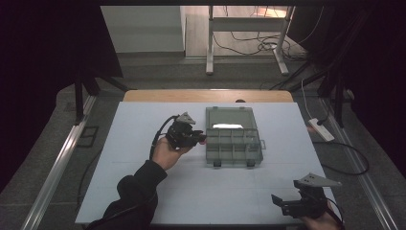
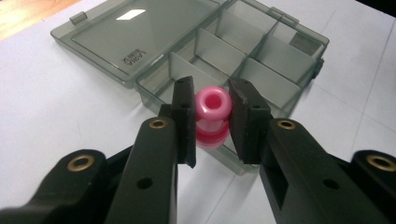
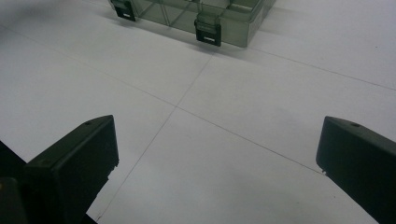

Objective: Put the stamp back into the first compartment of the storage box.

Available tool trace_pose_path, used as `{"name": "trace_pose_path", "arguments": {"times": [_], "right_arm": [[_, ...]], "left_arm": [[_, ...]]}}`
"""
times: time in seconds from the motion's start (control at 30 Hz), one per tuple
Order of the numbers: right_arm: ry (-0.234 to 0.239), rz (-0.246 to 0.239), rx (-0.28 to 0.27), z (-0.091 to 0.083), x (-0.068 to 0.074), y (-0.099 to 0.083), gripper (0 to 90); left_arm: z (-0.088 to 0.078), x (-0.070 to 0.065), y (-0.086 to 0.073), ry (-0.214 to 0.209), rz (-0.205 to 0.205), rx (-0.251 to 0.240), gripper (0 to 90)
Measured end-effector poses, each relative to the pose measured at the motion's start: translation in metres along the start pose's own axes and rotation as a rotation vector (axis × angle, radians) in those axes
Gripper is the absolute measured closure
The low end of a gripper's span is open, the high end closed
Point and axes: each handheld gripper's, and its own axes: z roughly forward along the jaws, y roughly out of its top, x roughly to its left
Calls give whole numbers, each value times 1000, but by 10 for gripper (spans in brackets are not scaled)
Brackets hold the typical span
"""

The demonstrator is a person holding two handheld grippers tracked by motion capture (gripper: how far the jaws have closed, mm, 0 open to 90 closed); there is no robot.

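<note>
A clear grey compartment box (image 1: 234,149) lies open at the middle of the white table sheet (image 1: 143,143), its lid (image 1: 230,117) folded flat behind it. My left gripper (image 1: 200,139) sits at the box's left side, shut on a pink bead (image 2: 212,103). In the left gripper view the bead hangs over the near edge of the box (image 2: 261,70), whose compartments look bare. My right gripper (image 1: 282,203) rests low at the table's front right, open, with only white sheet between its fingers (image 3: 74,158). The box's latches (image 3: 208,32) show far ahead of it.
A white power strip (image 1: 321,129) with cables lies off the table's right edge. A strip of wooden tabletop (image 1: 208,96) shows behind the sheet. A metal stand (image 1: 249,38) and loose cables are on the floor beyond. Rails run along both sides of the table.
</note>
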Motion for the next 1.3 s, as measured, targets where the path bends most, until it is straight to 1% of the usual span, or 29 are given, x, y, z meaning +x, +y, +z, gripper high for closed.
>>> {"name": "trace_pose_path", "arguments": {"times": [0.2,0.5,0.93,1.0,1.13,1.3], "right_arm": [[0,-9,6,0,0,0,0],[2,-22,10,1,2,0,0],[4,-32,21,1,3,0,0],[6,-32,21,1,3,0,0],[7,-34,23,2,3,0,0],[7,-39,28,2,3,0,0]], "left_arm": [[6,2,8,4,0,-7,723],[17,4,18,18,18,-2,723],[33,5,24,37,23,-9,723],[38,4,25,37,18,-9,723],[46,3,25,51,19,1,723],[53,5,24,62,21,18,723]]}}
